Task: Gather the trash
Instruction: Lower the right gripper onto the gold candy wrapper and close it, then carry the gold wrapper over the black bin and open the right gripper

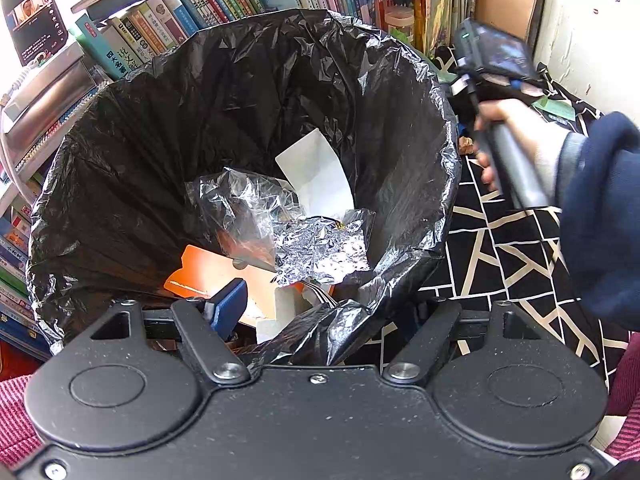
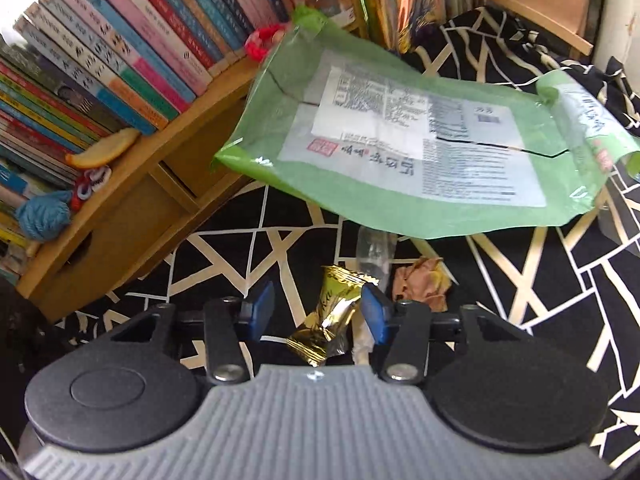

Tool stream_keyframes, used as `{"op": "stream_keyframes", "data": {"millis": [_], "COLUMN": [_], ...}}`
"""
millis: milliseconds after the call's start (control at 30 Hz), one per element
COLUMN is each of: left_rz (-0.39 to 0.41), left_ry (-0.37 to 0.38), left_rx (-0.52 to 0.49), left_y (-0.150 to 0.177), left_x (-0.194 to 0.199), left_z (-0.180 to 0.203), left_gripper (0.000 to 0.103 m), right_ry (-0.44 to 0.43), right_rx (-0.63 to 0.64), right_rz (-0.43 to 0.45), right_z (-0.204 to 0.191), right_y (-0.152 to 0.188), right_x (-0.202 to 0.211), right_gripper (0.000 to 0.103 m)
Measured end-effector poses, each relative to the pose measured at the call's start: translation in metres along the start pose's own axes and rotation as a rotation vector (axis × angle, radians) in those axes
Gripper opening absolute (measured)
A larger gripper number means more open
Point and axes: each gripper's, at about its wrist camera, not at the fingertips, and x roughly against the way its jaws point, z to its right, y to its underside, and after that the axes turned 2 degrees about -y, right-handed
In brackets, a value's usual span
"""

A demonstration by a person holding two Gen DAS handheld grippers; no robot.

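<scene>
straddling a gold wrapper (image 2: 327, 320) — right gripper (image 2: 318, 312), fingers (image 2: 262, 308) apart

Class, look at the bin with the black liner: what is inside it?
Inside the bin: white paper, clear plastic, crumpled foil and an orange card. Anything beneath them is covered.

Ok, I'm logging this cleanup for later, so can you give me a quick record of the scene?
bin: black-lined bin, holds foil and white paper
left gripper: open, at the bin's near rim
right gripper: open, straddling gold wrapper
other trash: green packet, crumpled tissue
surface: black patterned cloth
</scene>
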Motion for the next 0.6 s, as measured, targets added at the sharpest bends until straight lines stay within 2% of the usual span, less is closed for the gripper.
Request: {"op": "stream_keyframes", "data": {"millis": [100,133,167,200,233,433,600], "left_rz": [-0.001,-0.001,-0.003,-0.004,-0.004,-0.005,-0.007], "left_ry": [0.001,0.001,0.001,0.001,0.001,0.002,0.003], "left_rx": [0.001,0.001,0.001,0.001,0.001,0.002,0.004], "left_y": [0.000,0.000,0.000,0.000,0.000,0.000,0.000], "left_x": [0.000,0.000,0.000,-0.001,-0.001,-0.002,-0.002], "left_z": [0.000,0.000,0.000,0.000,0.000,0.000,-0.001], "left_gripper": [0.074,0.074,0.074,0.074,0.074,0.074,0.074], "right_ry": [0.055,0.053,0.053,0.051,0.054,-0.004,-0.092], "right_rx": [0.016,0.025,0.031,0.032,0.032,0.063,0.101], "right_rz": [-0.040,-0.021,-0.029,-0.053,-0.068,-0.016,0.050], "right_z": [-0.005,-0.007,-0.010,-0.011,-0.012,-0.013,-0.017], "right_y": [0.002,0.004,0.005,0.006,0.008,0.010,0.002], "right_x": [-0.020,-0.020,-0.021,-0.022,-0.020,0.024,0.087], "right_gripper": [0.067,0.066,0.040,0.023,0.017,0.017,0.017]}}
